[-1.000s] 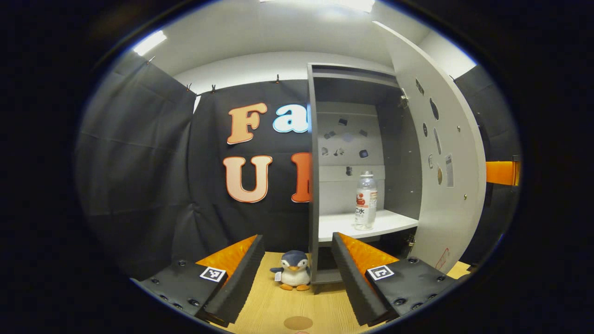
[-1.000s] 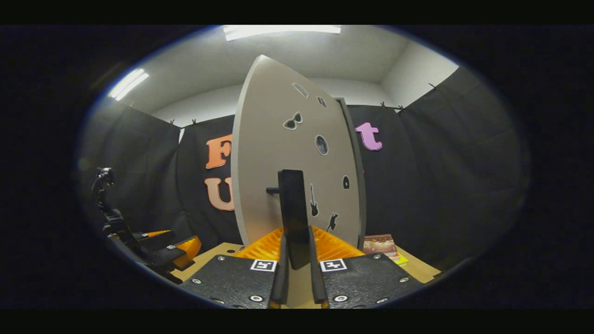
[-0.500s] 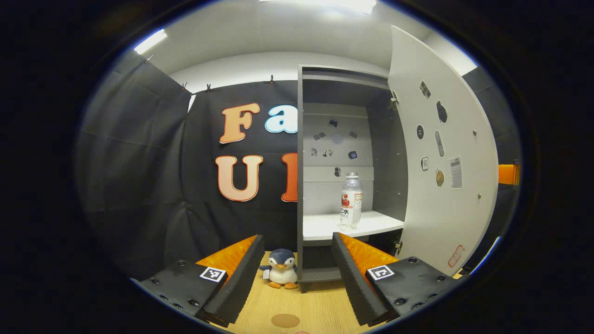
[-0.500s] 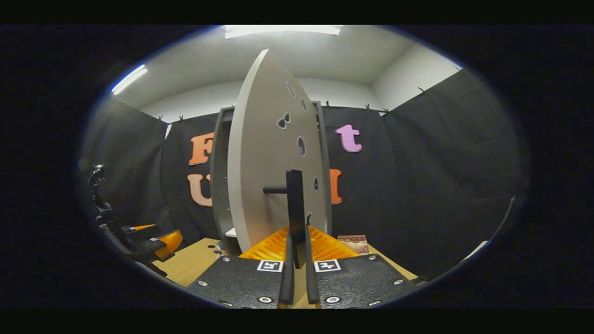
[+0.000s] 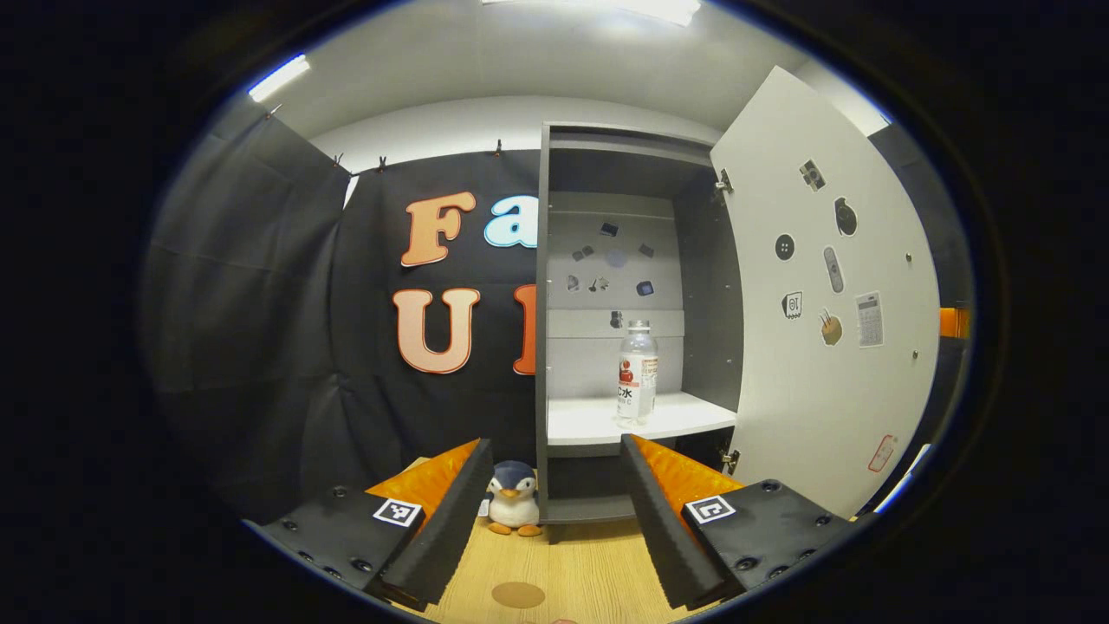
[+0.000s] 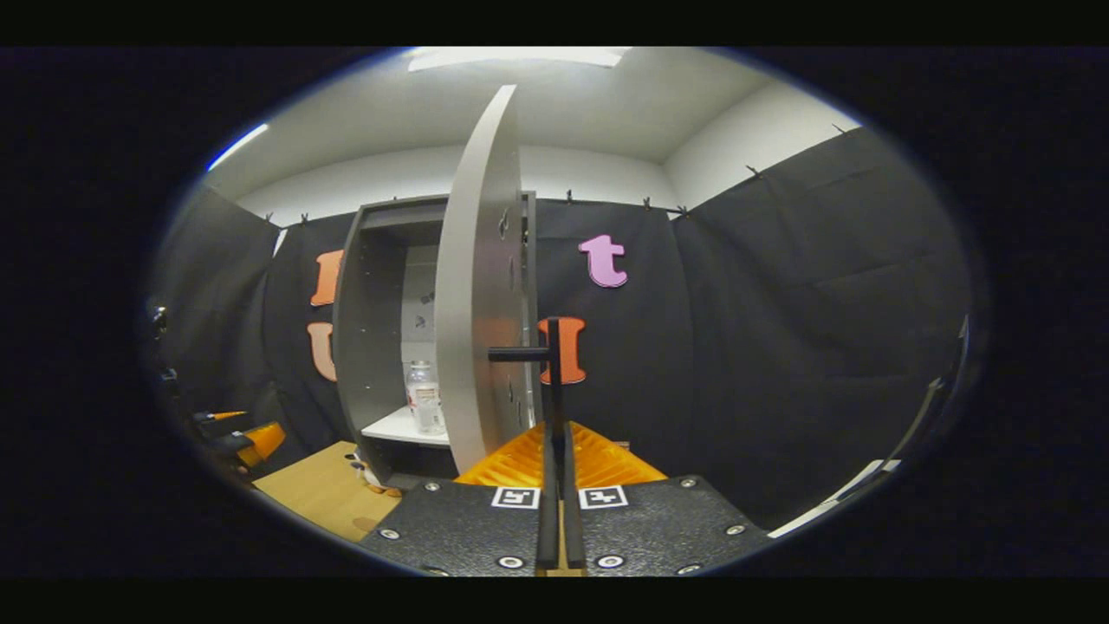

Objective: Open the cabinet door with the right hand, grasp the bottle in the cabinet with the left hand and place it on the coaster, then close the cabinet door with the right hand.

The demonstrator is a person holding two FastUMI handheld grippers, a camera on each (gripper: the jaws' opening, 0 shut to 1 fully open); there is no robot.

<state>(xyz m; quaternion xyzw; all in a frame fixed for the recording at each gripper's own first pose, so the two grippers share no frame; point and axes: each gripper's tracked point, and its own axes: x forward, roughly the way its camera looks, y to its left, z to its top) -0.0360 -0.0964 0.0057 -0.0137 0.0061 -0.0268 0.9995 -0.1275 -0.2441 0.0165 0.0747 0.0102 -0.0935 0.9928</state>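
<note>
The grey cabinet (image 5: 554, 485) stands on the wooden worktop (image 5: 589, 576) against the booth's black wall, its inside open to the left gripper view. Its pale cabinet door (image 5: 823, 347) is swung wide on the hinges at the cabinet's right side; small picture stickers dot its inner face, among them a camera, a button, a remote and a calculator, too small to read. More small stickers sit on the cabinet's back panel.

In the right gripper view the cabinet door (image 6: 472, 295) shows nearly edge-on, with its dark bar handle (image 6: 546, 355) standing out from the outer face. The right gripper (image 6: 554, 485) has its fingers (image 6: 548, 511) pressed together on the lower end of that handle.

The left gripper (image 5: 554, 511) hangs above the worktop in front of the cabinet, its fingers (image 5: 442, 520) spread wide apart and holding nothing.

The clear water bottle (image 5: 637, 374) stands upright on the white shelf (image 5: 589, 425), toward the shelf's front right part. Its label carries a red mark and the character 水; the rest is too small to read. The right gripper view shows the same bottle (image 6: 424, 399) past the door's edge.

A plush penguin (image 5: 513, 507) sits on the worktop just beside the cabinet's front left corner. The round brown coaster (image 5: 518, 594) lies flat near the worktop's front edge, between the left gripper's fingers.
</note>
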